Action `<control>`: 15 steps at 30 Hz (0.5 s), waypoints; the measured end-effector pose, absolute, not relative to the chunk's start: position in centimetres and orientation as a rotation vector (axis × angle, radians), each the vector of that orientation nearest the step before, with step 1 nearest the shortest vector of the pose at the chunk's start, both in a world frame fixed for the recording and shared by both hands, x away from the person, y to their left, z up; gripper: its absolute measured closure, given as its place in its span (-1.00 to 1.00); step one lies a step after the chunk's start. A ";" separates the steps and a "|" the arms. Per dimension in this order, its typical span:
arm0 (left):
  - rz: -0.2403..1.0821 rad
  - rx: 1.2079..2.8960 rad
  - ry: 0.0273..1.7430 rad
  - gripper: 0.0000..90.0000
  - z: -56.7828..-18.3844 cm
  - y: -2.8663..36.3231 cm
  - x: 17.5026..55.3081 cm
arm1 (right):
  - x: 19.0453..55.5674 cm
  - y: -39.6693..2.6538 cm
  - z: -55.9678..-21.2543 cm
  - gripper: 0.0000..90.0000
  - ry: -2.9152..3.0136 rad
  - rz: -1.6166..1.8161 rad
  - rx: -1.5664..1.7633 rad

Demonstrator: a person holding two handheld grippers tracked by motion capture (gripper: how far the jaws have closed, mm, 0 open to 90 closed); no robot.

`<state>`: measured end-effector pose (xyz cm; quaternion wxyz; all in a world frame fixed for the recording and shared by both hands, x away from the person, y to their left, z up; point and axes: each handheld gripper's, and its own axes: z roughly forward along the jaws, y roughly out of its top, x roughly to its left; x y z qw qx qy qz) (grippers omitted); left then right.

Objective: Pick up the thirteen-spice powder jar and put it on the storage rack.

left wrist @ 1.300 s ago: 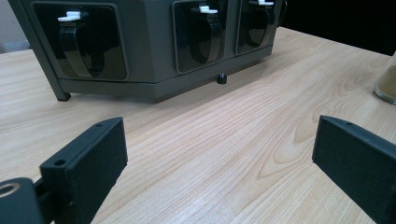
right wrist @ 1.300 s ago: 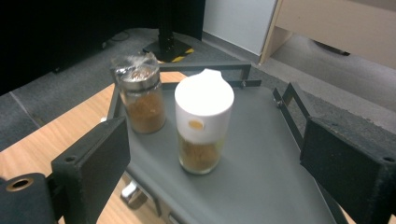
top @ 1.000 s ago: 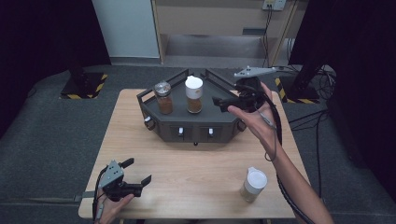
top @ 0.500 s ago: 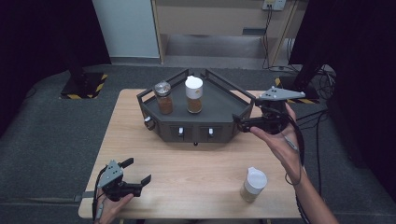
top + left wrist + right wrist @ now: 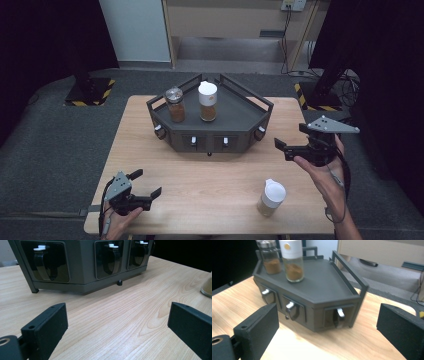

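A dark grey rack (image 5: pixel 235 114) with small drawers in its front stands at the middle back of the wooden table (image 5: pixel 200 175). On its top stand a silver-lidded spice jar (image 5: pixel 175 105) and a white-lidded one (image 5: pixel 207 101). A third white-lidded jar (image 5: pixel 271 197) stands on the table at the front right. My right gripper (image 5: pixel 290 138) hangs off the rack's right corner and points at it. Its jaws have just been opening, with nothing between them. The right gripper view has the rack (image 5: pixel 324 297) and both jars (image 5: pixel 292 261) ahead. My left gripper (image 5: pixel 145 184) rests open at the front left.
The left gripper view looks along the tabletop at the rack's drawer fronts (image 5: pixel 82 265), with the loose jar (image 5: pixel 207 287) at its right edge. Grey floor surrounds the table, with stand bases at the back left (image 5: pixel 90 90) and back right (image 5: pixel 320 95).
The right hand has come away from above the rack's right side, moving right, nearer and lower to the rack's right corner. The left gripper has not moved.
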<state>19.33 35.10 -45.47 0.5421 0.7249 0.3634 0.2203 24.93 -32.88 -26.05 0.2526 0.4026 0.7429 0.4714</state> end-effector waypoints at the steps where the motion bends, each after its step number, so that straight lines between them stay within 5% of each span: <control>1: 0.523 1.723 0.864 -0.96 -45.4 35.1 19.3 | 24.7 -33.2 -26.3 -0.91 2.015 1.283 1.102; 15: 0.524 1.722 0.869 -0.96 -45.4 35.1 19.3 | 21.2 -36.1 -31.3 -0.95 1.923 1.269 1.170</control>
